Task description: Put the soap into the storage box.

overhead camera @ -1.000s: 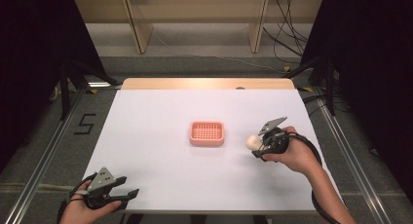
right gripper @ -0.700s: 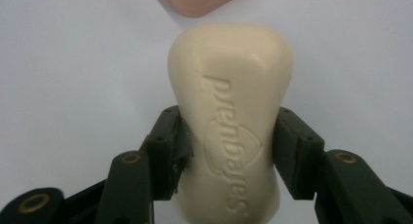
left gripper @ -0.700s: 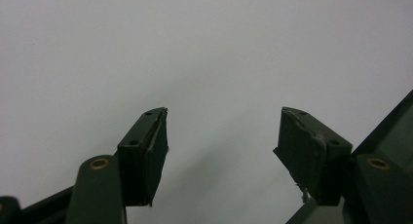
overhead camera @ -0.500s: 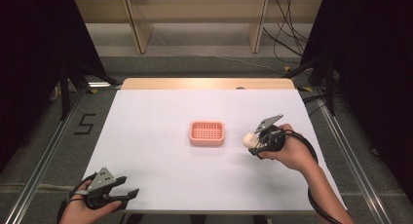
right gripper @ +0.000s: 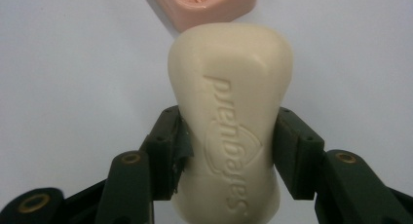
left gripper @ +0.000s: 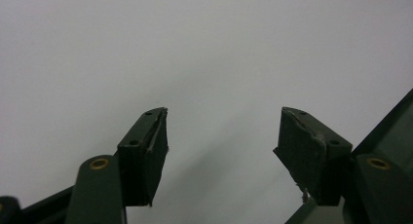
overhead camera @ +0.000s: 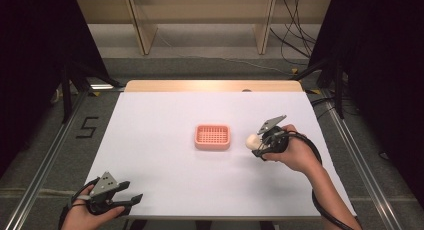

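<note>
- The right gripper (right gripper: 229,151) clamps a cream bar of soap (right gripper: 231,117) across its narrow waist, one jaw on each side; in the high view the soap (overhead camera: 252,140) sits just right of the pink soap dish (overhead camera: 212,137) on the white table (overhead camera: 165,115).
- The left gripper (left gripper: 221,136) rests at the near left edge of the table, jaws wide apart with nothing between them.
- Likely step: carrying the soap to the dish.
- Keep the squeeze steady; a smooth bar could slip.
- Centre the soap over the grid, lower it flat, then release.
</note>
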`<state>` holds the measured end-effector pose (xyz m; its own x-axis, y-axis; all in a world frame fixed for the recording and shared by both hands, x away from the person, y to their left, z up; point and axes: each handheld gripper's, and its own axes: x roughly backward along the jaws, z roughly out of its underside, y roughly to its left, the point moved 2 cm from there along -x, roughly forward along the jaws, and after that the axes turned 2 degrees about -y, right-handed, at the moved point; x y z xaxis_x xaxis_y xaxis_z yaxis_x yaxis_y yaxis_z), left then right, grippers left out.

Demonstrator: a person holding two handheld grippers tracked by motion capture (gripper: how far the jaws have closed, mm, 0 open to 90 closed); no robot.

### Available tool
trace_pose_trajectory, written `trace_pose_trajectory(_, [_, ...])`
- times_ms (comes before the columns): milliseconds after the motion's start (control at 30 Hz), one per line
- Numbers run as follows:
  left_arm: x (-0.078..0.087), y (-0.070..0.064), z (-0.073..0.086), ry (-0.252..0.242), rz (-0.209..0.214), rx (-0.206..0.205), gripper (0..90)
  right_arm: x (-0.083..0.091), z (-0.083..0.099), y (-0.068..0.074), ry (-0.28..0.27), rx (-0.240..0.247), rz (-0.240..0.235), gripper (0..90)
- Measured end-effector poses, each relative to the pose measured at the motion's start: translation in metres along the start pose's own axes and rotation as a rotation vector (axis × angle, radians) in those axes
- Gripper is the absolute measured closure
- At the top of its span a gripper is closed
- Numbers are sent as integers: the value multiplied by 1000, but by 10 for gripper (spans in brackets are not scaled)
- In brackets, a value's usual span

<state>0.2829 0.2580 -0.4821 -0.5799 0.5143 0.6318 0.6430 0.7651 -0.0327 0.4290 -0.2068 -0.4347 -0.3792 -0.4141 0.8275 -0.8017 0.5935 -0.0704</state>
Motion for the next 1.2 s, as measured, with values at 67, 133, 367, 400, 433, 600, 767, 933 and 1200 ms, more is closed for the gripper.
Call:
trace_pose_trajectory(67, [0,0,0,0,0,0,351,-1,-1,-1,-6,18,9,506])
trace_pose_trajectory(133, [0,0,0,-1,0,1,351,-2,-3,0,-2,6,8,506])
trace_pose_trajectory(367, [0,0,0,-1,-1,-1,351,-2,-7,1,-3,11,14,506])
trace_pose_trajectory(400, [0,0,0,-2,0,-1,351,-3,-8,1,-11,21,15,506])
trace_pose_trajectory(433, [0,0,0,-1,0,-3,351,-3,-9,1,-8,13,8,506])
trace_pose_trajectory(600, [-1,-2,0,-10,1,30,351,-4,-12,1,-10,29,-2,506])
trace_pose_trajectory(767, [-1,-2,0,-12,-2,27,351,-4,-16,2,-3,19,12,506])
trace_pose_trajectory(933, [-1,-2,0,-10,2,28,351,-6,-18,1,-15,42,22,506])
trace_pose_trajectory(1200, [-1,-2,0,-11,6,27,351,-9,-23,1,-15,62,20,506])
